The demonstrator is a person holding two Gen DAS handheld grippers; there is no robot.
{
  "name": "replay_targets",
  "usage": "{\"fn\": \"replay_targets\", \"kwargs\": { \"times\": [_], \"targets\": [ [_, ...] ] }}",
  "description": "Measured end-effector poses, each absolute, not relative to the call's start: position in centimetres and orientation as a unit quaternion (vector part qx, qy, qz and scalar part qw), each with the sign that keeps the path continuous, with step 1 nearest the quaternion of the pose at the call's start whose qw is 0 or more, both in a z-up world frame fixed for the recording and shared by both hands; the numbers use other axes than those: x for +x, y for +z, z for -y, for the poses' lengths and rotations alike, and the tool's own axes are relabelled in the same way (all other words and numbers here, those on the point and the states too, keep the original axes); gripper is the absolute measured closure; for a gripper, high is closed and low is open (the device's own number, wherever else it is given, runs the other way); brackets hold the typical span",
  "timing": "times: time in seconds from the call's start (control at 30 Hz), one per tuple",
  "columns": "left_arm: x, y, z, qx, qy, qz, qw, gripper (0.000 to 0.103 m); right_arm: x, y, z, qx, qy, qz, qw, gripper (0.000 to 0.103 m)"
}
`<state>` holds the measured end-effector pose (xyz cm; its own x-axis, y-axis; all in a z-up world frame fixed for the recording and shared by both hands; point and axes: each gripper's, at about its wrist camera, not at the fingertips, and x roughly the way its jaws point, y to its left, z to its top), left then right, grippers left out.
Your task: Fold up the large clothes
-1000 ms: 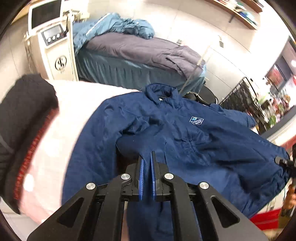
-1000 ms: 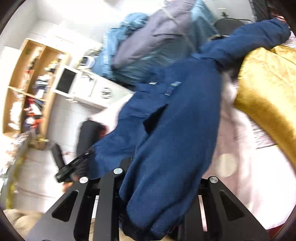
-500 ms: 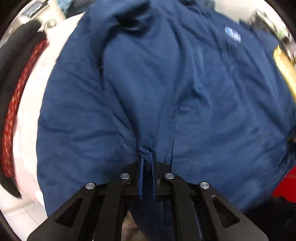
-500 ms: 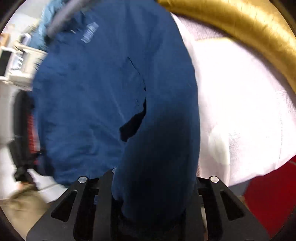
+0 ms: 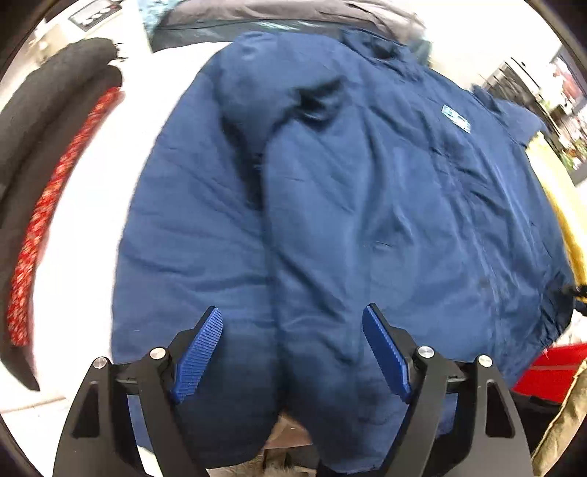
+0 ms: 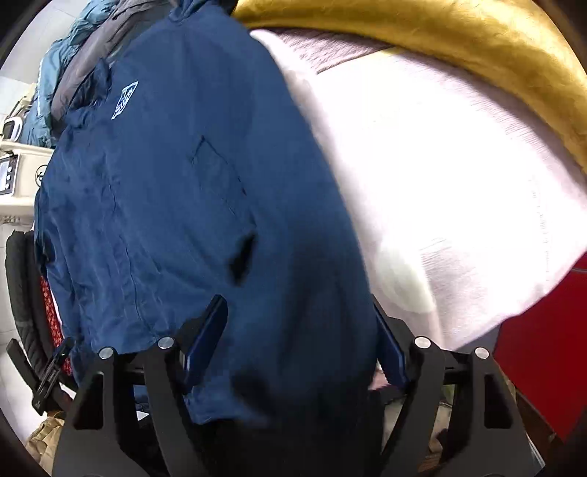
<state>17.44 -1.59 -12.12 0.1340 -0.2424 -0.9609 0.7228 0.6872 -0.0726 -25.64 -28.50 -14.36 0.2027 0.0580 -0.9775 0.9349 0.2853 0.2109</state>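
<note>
A navy blue jacket [image 5: 367, 190] with a small chest logo lies spread on a white-covered table [image 5: 91, 183], both sleeves folded in over its front. My left gripper [image 5: 291, 348] is open, its blue pads [image 5: 200, 346] on either side of the left sleeve's cuff, which lies loose between them. In the right wrist view the jacket [image 6: 165, 183] fills the left half. My right gripper [image 6: 297, 337] is open too, with the right sleeve's cuff draped between its jaws and hiding most of the right pad.
A black garment with red patterned lining [image 5: 44, 183] lies at the table's left. A golden-yellow garment [image 6: 440, 40] lies at the right. A red bin [image 5: 550, 370] stands below the table's front. A bed piled with blue and grey clothes [image 5: 293, 14] stands behind.
Both grippers brought the sleeves down over the jacket's front, then opened and let go of the cuffs. The sleeves now lie on the jacket.
</note>
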Motion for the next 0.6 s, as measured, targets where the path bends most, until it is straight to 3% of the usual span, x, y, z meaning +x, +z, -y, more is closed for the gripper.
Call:
{"fn": "replay_targets", "kwargs": {
  "times": [0.07, 0.13, 0.43, 0.6],
  "targets": [
    [18.3, -12.5, 0.7, 0.215, -0.298, -0.573, 0.733, 0.026, -25.9, -13.9, 28.8, 0.435, -0.37, -0.553, 0.607, 0.02],
    [19.2, -12.7, -0.2, 0.209, -0.259, -0.582, 0.742, 0.026, -26.0, -13.4, 29.6, 0.395, -0.38, -0.585, 0.598, 0.02],
    [24.3, -12.9, -7.6, 0.171, -0.094, -0.597, 0.778, 0.017, -18.7, -6.9, 30.9, 0.265, -0.367, -0.567, 0.688, 0.018],
    [25.2, -14.9, -8.0, 0.14, -0.119, -0.635, 0.75, 0.011, -13.8, -8.6, 28.0, 0.258, -0.286, -0.586, 0.713, 0.014]
  ]
}}
